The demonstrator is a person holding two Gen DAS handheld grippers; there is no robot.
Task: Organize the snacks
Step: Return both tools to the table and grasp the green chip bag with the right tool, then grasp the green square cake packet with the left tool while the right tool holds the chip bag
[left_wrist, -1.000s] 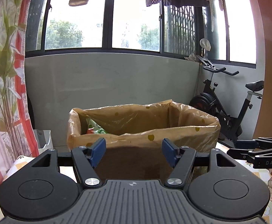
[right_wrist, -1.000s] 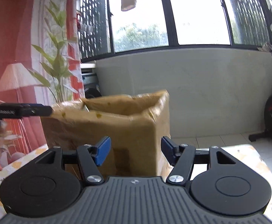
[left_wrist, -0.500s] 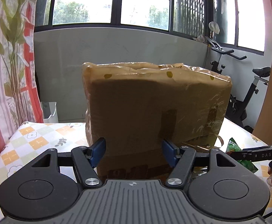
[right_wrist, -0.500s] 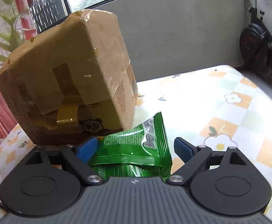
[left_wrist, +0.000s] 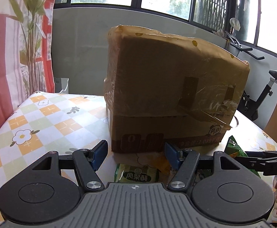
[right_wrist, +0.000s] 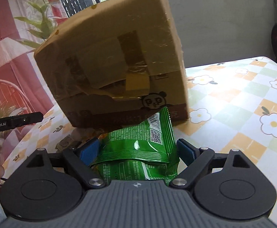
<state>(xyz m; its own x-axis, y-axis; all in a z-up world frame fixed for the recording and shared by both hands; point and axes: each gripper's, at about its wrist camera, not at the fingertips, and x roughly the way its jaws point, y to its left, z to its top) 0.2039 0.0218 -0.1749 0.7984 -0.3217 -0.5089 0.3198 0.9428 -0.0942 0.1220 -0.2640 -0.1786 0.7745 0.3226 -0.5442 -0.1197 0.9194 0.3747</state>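
left tool (left_wrist: 136, 156): apart, holding nothing | right tool (right_wrist: 137, 150): apart, straddling green snack packet (right_wrist: 138, 148)

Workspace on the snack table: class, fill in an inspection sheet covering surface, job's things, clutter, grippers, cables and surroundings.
Surface: table under a checked floral cloth.
Job's things: cardboard box standing on the table; green snack packet and a pale green pastry packet in front of it.
Clutter: loose tape strip hanging off the box.
Grippers: left gripper open above the pastry packet; right gripper open, fingers either side of the green packet.
Cables: nothing seen.
Surroundings: windows, curtain, exercise bike.
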